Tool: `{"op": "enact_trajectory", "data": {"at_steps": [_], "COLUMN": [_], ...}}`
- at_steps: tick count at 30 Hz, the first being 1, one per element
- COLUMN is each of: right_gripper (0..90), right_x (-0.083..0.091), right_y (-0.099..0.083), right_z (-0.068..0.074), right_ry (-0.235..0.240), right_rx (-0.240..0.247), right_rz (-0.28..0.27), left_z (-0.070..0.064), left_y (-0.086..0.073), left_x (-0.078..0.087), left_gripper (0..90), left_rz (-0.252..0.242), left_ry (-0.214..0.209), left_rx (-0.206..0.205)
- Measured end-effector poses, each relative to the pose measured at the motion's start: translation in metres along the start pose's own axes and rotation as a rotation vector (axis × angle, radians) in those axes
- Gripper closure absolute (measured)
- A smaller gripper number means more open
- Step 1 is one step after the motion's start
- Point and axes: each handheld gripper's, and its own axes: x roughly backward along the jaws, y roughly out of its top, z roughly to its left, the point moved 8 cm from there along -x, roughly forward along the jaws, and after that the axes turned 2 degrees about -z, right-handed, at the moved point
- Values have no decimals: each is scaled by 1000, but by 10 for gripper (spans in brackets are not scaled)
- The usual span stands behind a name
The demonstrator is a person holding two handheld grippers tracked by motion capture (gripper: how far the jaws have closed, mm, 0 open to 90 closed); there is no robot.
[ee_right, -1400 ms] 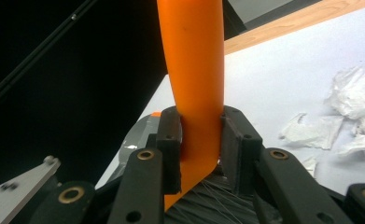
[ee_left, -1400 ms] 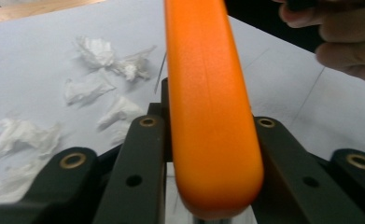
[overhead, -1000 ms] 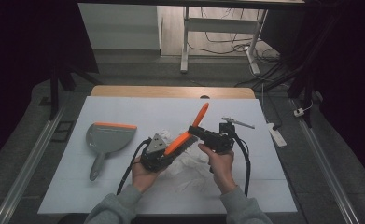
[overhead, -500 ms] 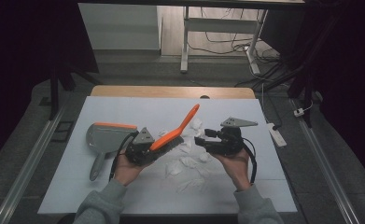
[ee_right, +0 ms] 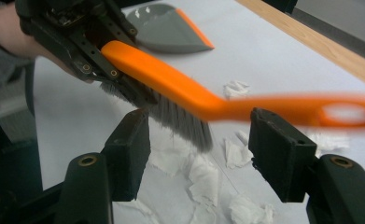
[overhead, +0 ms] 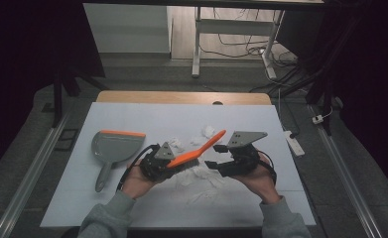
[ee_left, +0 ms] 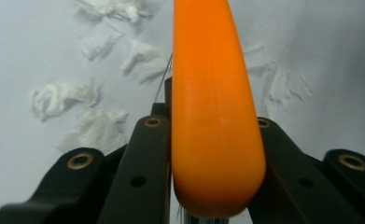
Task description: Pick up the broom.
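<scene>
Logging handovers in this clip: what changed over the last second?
The right gripper let go of the orange brush and drew off right, jaws open. The left gripper stays shut on its bristle end, having shifted slightly left. The dustpan and paper scraps lie as before.

In the right gripper view the brush [ee_right: 180,95] handle blurs toward the right edge. The dustpan [ee_right: 168,28] is cut off at the top. In the left gripper view the brush's bristles hide beneath its orange back.

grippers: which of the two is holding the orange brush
The left gripper: its jaws are clamped on the head end of the orange brush. The right gripper is open, and the brush's handle passes between its jaws untouched.
</scene>
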Motion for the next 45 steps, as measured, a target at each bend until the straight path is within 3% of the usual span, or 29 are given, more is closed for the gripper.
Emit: {"op": "enact_trajectory", "data": {"at_steps": [4,13,19,25,31,33,34,36,42,45], "right_gripper": [382,355,384,545,606,642,649,665,668,668], "right_x": [-6,-23,-34,-38,-35,-36,-36,-35,-31,-29], "right_y": [-2,-20,-32,-37,-39,-41,-41,-40,-37,-36], "right_z": [10,14,18,23,26,27,27,26,13,8], "right_ry": [6,68,97,123,151,155,147,144,93,73], "right_rx": [88,127,161,201,240,267,274,251,193,149], "right_rz": [81,216,309,330,339,343,338,322,276,247], "left_z": [-13,-28,-34,-38,-36,-31,-29,-24,-6,1], "left_y": [4,4,5,6,5,4,4,5,7,-2], "left_x": [-5,-12,-11,-10,-10,-9,-9,-5,22,37], "left_gripper": [789,789,788,788,777,749,719,625,342,314], "left_rz": [30,82,82,76,61,47,30,-6,-110,-140], "left_ry": [-20,-66,-95,-128,-156,-141,-139,-119,14,73], "left_rx": [-54,-129,-162,-187,-200,-190,-163,-134,-44,5]}}
